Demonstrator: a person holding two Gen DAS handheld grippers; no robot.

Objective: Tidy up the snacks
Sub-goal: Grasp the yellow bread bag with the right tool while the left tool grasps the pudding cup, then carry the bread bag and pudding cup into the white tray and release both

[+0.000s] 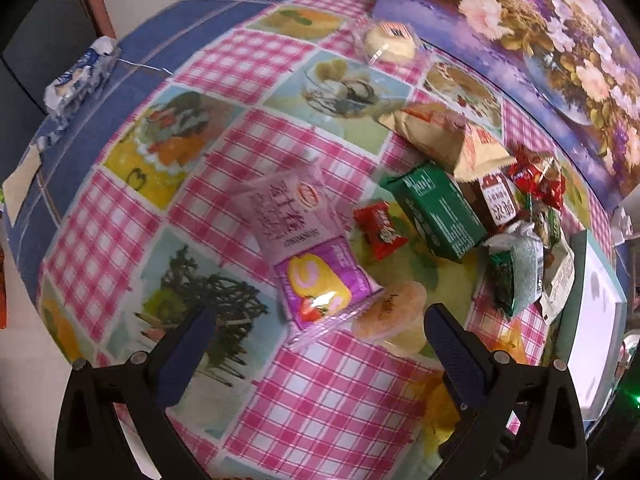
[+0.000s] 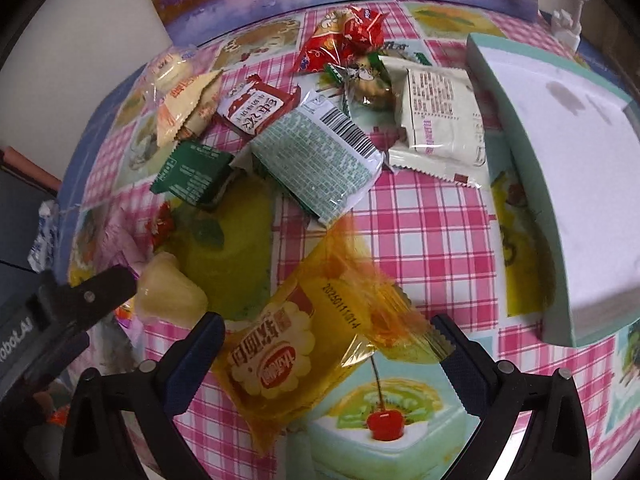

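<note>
My left gripper (image 1: 324, 336) is open just above the tablecloth, with the near end of a pink-purple cake-roll packet (image 1: 308, 248) between its fingertips. A pale jelly cup (image 1: 390, 316) sits just inside the right finger. My right gripper (image 2: 328, 354) is open too, and a yellow biscuit packet (image 2: 296, 348) lies slanted between its fingers, its far end blurred. A heap of snacks lies beyond: a green box (image 2: 192, 176), a pale green packet (image 2: 320, 156), a cream packet (image 2: 440, 116) and red sweets (image 2: 340, 36). The jelly cup (image 2: 168, 292) also shows beside a left finger (image 2: 100, 288).
A white tray with a teal rim (image 2: 520, 152) stands at the table's right side. A flower-print board (image 1: 540, 40) leans along the back edge. A bun in clear wrap (image 1: 390, 40) lies far back, and a blue-white packet (image 1: 80, 76) sits at the left edge.
</note>
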